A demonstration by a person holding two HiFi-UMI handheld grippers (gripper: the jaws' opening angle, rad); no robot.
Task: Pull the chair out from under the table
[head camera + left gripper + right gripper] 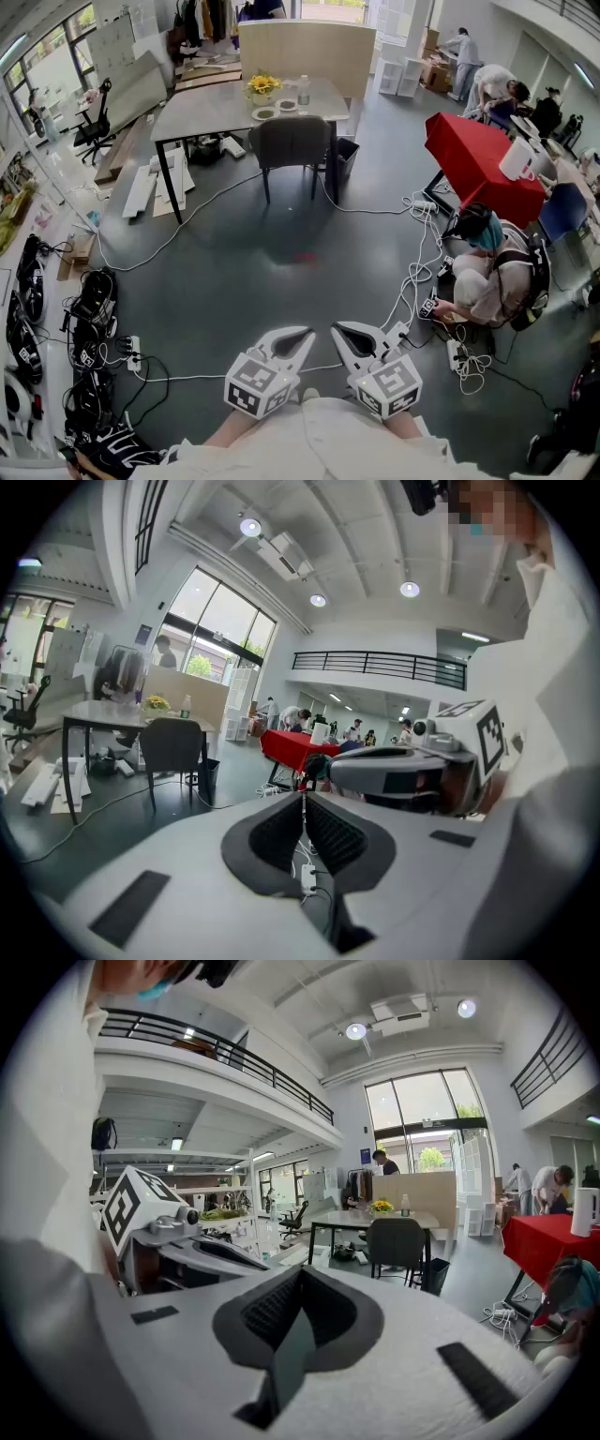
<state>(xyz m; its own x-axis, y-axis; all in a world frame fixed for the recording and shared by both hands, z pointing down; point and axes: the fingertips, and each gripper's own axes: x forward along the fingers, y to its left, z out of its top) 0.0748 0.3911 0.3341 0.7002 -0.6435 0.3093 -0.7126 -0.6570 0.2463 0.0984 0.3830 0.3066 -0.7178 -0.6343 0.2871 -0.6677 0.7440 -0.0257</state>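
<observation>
Plainly, the dark grey chair [293, 141] sits tucked under the near edge of the grey table [206, 108], well apart from the left gripper [302, 336] and right gripper [343, 330], whose fingers are both pressed together on nothing. White cables [375, 212] loop over the floor between here and the chair, some just beside its legs. The walk across could catch a foot, and a pull might drag a leg over cable or jolt the flowers [262, 85] and bottle [303, 91] on the tabletop.

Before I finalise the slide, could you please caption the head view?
Shut and empty, the left gripper and right gripper face the chair at the table.
</observation>
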